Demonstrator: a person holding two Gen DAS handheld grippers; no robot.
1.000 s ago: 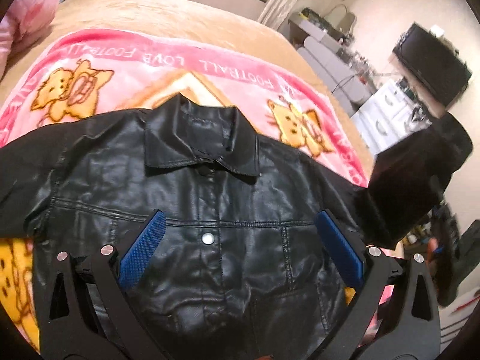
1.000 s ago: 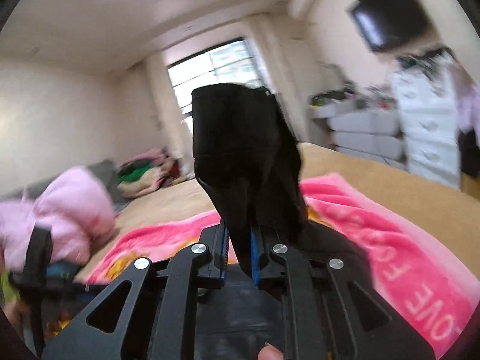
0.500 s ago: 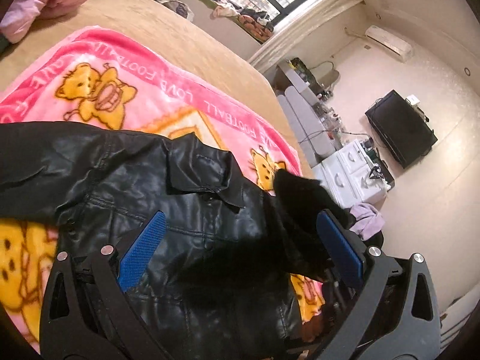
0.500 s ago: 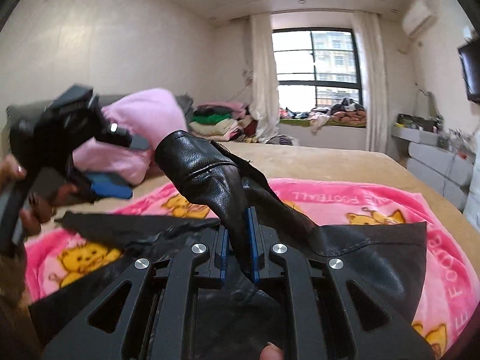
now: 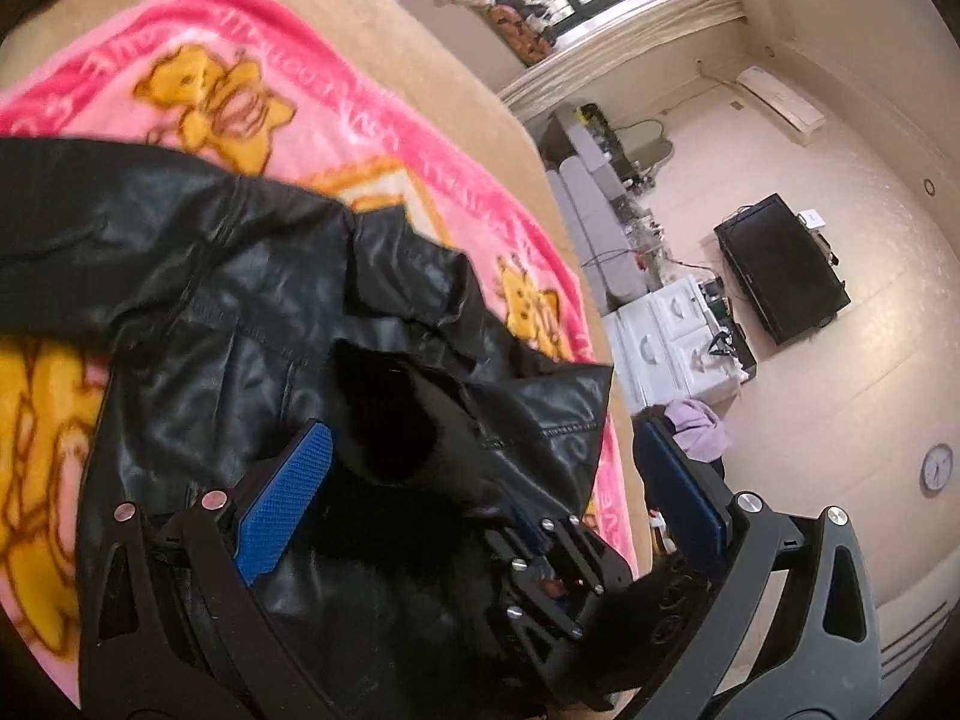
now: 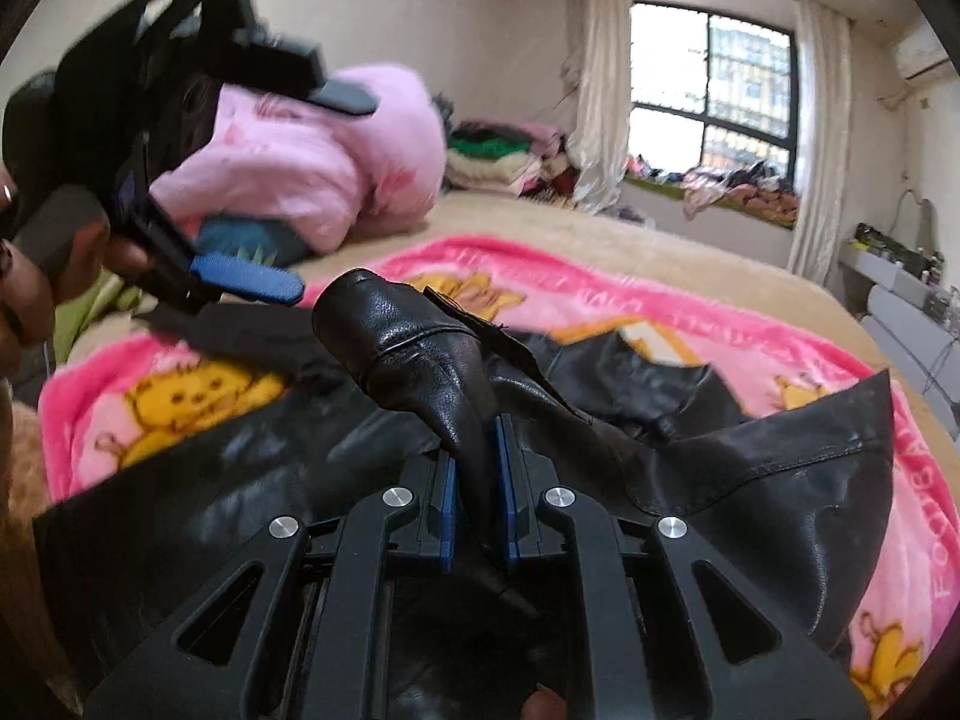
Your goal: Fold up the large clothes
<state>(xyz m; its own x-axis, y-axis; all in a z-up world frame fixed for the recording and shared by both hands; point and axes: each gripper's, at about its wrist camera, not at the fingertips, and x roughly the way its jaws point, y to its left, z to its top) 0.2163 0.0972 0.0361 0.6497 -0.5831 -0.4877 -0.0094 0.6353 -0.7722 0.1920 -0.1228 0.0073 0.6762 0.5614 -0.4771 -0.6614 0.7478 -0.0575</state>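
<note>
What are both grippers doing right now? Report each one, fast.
Left gripper: jaws wide open, holding nothing, above the black leather jacket.
Right gripper: jaws shut on the jacket's sleeve.

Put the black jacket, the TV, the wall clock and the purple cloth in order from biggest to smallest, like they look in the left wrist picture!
1. Black leather jacket, by far the biggest.
2. TV.
3. Purple cloth.
4. Wall clock, the smallest.

The jacket lies close to the camera and the rest are far across the room, so this is only how they look.
</note>
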